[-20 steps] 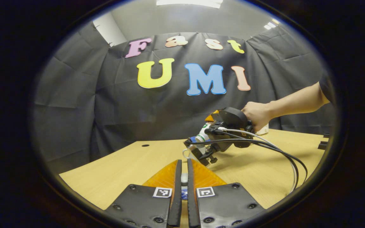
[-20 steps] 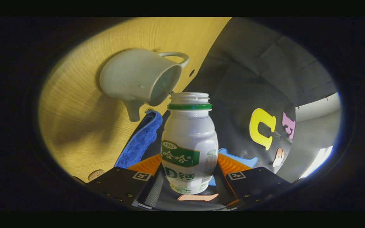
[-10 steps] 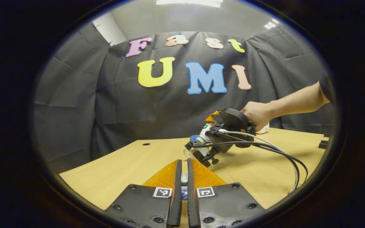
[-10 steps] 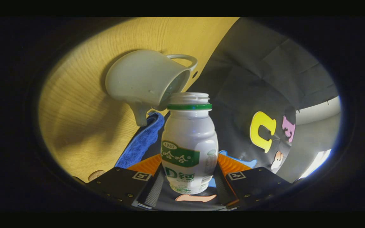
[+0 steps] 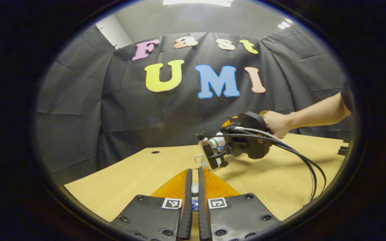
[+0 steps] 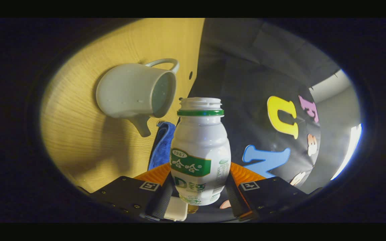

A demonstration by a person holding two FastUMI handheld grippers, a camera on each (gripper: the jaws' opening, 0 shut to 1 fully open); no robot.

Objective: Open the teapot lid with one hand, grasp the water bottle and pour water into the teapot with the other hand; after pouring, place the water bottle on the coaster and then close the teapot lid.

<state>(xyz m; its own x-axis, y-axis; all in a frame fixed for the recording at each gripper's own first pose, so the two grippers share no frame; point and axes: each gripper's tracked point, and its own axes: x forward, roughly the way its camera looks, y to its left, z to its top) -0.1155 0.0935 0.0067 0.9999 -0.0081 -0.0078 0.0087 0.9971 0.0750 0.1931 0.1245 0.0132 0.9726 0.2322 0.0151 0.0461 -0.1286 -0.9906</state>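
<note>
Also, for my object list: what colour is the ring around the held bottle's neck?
Green, on the white plastic water bottle with its green ring, clearest in the right gripper view.

The white water bottle (image 6: pixel 200 150) with a green neck ring is uncapped, tipped sideways, mouth beside the open, lidless pale teapot (image 6: pixel 134 93) on the wooden table (image 6: pixel 89 150).

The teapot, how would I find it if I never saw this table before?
Look at the yellow wooden table in the right gripper view. Just past the mouth of the white bottle held in the right gripper sits the teapot, near a blue cloth. It is the pale grey-green one with a loop handle, a short spout and an open top.
</note>
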